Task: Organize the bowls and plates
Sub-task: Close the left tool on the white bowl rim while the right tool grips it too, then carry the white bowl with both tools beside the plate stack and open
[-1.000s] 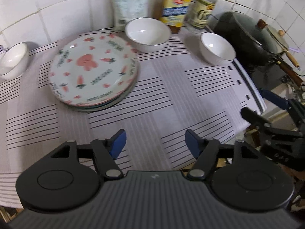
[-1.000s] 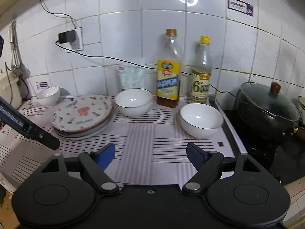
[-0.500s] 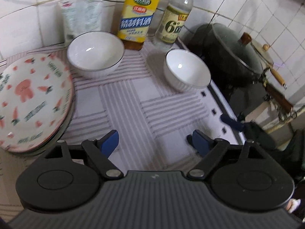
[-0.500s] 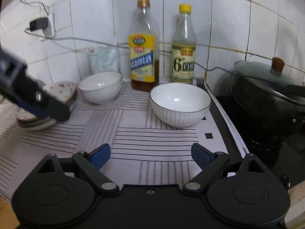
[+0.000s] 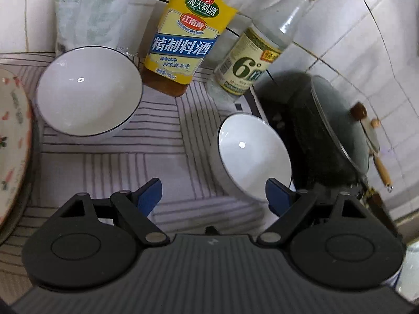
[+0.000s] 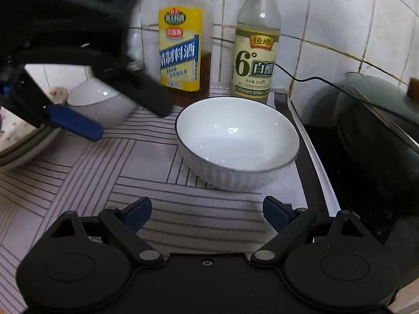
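Two white ribbed bowls with dark rims stand on the striped cloth. In the left wrist view the larger-looking bowl (image 5: 89, 91) is far left and the second bowl (image 5: 251, 157) is just ahead of my left gripper (image 5: 213, 195), its near rim beside the right finger (image 5: 277, 196). The jaws are open and hold nothing. In the right wrist view my right gripper (image 6: 207, 213) is open and empty just short of that second bowl (image 6: 235, 141). My left gripper (image 6: 128, 121) hangs at upper left, partly covering the other bowl (image 6: 102, 102). A stack of carrot-patterned plates (image 5: 13, 144) lies at the left edge.
A cooking-wine bottle (image 5: 183, 44) and a vinegar bottle (image 5: 251, 60) stand against the tiled wall behind the bowls, beside a plastic packet (image 5: 86, 18). A dark lidded pot (image 5: 335, 130) sits right of the cloth on the stove. A cable runs along the wall.
Both grippers have moved forward and down toward the bowls, and their jaws have widened. The left gripper has swung right, off the plates, and now fills the upper left of the right wrist view.
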The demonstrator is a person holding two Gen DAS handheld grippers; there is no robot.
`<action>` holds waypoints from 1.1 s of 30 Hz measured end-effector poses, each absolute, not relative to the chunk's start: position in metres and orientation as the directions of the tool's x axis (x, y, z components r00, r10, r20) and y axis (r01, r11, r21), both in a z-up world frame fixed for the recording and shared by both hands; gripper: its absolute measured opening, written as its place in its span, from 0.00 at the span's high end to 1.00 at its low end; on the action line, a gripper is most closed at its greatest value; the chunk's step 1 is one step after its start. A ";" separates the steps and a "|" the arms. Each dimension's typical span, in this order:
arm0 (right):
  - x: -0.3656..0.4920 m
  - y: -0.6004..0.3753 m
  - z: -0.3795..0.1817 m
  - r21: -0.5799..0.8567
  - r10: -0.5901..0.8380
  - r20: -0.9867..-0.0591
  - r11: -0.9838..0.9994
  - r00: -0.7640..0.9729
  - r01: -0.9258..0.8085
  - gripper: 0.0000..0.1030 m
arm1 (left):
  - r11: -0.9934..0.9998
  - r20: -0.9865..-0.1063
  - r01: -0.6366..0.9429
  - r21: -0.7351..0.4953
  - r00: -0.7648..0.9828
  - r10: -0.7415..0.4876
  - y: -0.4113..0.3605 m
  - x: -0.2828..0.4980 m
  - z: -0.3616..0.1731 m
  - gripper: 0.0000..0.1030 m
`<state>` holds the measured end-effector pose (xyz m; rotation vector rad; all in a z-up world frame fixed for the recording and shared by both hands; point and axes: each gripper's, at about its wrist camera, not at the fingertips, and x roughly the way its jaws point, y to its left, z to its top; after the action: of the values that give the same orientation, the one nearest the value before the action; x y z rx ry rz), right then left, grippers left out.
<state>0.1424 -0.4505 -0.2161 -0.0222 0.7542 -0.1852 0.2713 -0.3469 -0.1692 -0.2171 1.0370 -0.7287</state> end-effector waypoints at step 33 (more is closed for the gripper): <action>0.151 -0.455 -0.221 -0.079 -0.145 -0.550 0.989 0.822 0.122 0.06 | 0.772 -0.758 0.509 -0.380 0.306 -0.576 -0.360 0.270 -0.172 0.81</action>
<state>0.1506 -0.4550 -0.2205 -0.0404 0.5882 -0.1422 0.2695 -0.3604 -0.1720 -0.0731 1.0353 -0.7188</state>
